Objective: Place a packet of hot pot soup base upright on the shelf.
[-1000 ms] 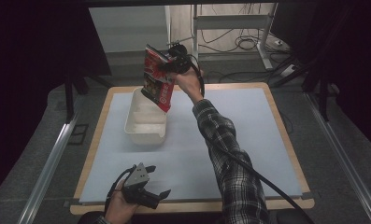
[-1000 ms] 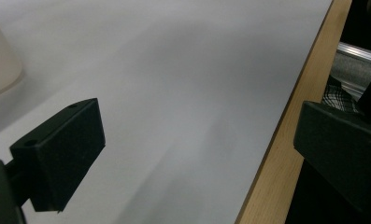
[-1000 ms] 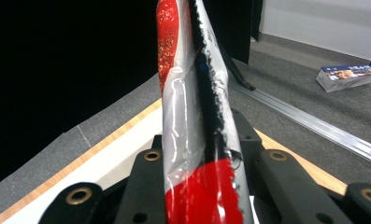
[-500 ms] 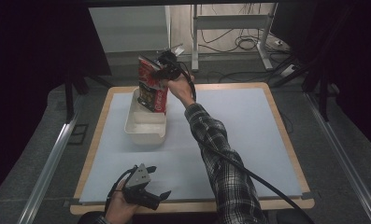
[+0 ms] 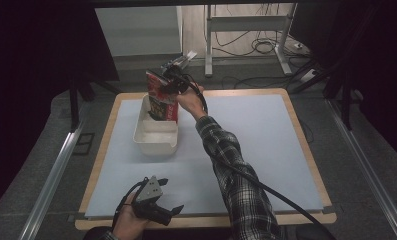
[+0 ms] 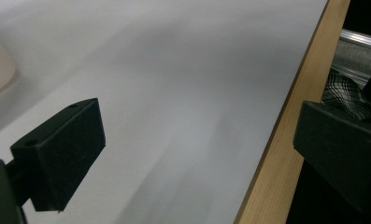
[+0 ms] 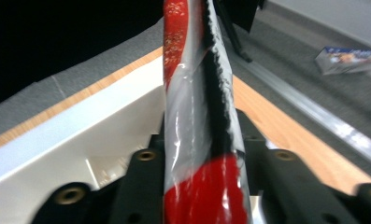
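Snack bag point(image 5: 162, 98) lowered into white bin point(image 5: 155, 141), between right gripper point(image 5: 170, 86) jaws, just loosening

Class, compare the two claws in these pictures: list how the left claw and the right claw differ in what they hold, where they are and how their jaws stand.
The right claw grips a red, black and silver packet; the left claw holds nothing. The right claw is raised at the far end of the white tub, its jaws close beside the packet and just opening; the left claw sits low at the table's near edge, jaws wide apart. Both are black, hand-held and cabled.
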Demonstrator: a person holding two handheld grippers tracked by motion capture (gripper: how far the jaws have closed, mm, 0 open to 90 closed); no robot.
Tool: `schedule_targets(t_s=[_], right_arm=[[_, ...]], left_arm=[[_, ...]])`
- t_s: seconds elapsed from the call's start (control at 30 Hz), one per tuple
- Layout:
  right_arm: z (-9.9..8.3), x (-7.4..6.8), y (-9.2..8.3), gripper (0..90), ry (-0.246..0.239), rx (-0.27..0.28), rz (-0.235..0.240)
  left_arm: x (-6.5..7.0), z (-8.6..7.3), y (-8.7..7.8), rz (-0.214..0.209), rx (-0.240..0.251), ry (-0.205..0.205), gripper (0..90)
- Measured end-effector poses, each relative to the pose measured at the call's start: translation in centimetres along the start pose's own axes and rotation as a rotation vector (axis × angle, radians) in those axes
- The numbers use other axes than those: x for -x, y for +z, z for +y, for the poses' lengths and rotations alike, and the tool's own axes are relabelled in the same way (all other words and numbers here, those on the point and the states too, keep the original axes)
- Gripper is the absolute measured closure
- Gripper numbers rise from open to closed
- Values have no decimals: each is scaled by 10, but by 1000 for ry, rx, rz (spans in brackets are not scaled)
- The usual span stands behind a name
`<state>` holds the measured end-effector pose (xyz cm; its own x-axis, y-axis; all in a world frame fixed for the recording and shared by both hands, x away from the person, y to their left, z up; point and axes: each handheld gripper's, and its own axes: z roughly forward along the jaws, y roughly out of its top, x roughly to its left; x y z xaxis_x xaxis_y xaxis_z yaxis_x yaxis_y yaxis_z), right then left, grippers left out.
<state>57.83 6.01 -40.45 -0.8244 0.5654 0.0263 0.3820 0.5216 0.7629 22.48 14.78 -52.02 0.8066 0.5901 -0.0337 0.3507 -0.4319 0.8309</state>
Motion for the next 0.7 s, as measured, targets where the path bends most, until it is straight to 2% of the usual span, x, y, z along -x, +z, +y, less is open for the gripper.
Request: schedule_targets(t_s=[0.07, 0.1, 0.13, 0.17, 0.23, 0.37, 0.5, 0.7], right_arm=[[1, 1, -3, 514, -14, 32, -7], [1, 2, -5, 445, -4, 43, 1], [1, 2, -5, 445, -4, 43, 1], [1, 4, -7, 322, 11, 51, 18], [1, 2, -8, 239, -21, 38, -3], [0, 0, -15, 139, -59, 51, -10], [-1, 1, -23, 77, -47, 68, 12], [-3, 3, -35, 20, -42, 69, 15]], left_arm=[[0, 0, 0, 2, -1, 0, 22], [0, 0, 0, 2, -2, 0, 22], [0, 0, 0, 2, -2, 0, 22], [0, 0, 1, 2, -6, 2, 22], [0, 0, 1, 3, -8, 4, 22], [1, 0, 1, 7, -11, 8, 22], [1, -1, 2, 10, -8, 5, 23], [1, -1, 2, 13, -11, 13, 23]])
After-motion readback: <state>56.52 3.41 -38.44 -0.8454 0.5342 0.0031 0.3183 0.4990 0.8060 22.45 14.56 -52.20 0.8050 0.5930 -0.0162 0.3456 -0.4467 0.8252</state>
